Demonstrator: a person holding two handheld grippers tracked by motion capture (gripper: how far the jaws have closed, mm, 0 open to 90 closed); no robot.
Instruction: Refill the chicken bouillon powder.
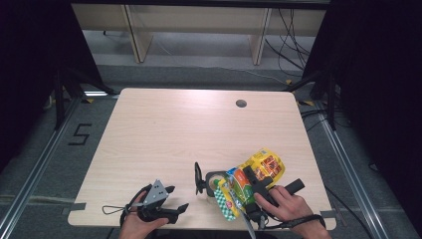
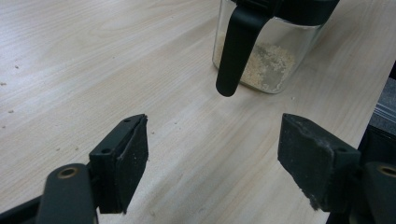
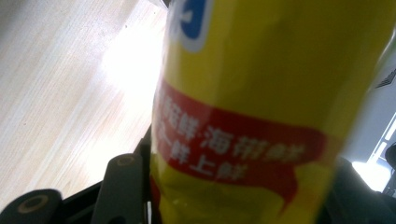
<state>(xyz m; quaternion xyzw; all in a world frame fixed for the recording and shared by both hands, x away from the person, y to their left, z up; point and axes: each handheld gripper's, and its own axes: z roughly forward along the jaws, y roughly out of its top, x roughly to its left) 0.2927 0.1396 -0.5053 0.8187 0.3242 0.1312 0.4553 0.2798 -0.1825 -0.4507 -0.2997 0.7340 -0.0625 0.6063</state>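
From above, the right gripper (image 1: 256, 191) clamps a yellow seasoning packet (image 1: 251, 179) tilted over a glass jar (image 1: 215, 185) near the wooden table (image 1: 174, 134)'s front edge. The left gripper (image 2: 212, 161) faces the jar (image 2: 261, 60), jaws apart and empty. Between the right gripper's jaws, the packet (image 3: 252, 116) sits pinched.

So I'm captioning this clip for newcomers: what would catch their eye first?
The bright yellow pouch clamped in the right gripper, tilted over the glass jar near the table's front edge. The jar holds a little pale powder. The left gripper waits open at the front left.
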